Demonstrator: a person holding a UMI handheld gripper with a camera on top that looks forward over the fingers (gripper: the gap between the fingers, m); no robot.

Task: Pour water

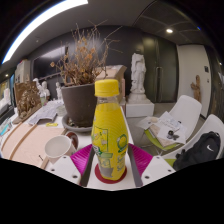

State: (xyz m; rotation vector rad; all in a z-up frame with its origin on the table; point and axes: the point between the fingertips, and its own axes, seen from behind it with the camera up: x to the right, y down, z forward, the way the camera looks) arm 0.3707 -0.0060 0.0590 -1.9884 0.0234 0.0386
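As seen along its two fingers, the claw (110,168) is closed around a yellow bottle (108,132), with the magenta pads (82,158) pressing against the lower body of the bottle from either side. Held upright, the bottle carries a yellow screw cap (106,88) and a yellow-green printed label, and its base sits low between the white finger bodies. Whether the base touches the tabletop (25,140) cannot be told. Just beside the left finger stands a small white cup (56,146) on the round, light wooden tabletop. Immediately behind the bottle rises a large dark planter (80,102) filled with dried brown branches (85,58). A second, smaller arrangement of dried plants (27,97) stands farther off on the left side. To the right of the bottle, white moulded chairs (186,112) are grouped near the tabletop, and a black bag (200,150) lies on the nearest seat. Green and white printed items lie between the bottle and the chairs; what they are cannot be made out. Beyond the planter, a white statue (138,73) stands on a pale pedestal against a dark wall. Overhead, a long strip light (42,22) curves across the dark ceiling, with a small round spotlight (168,31) well apart from it.
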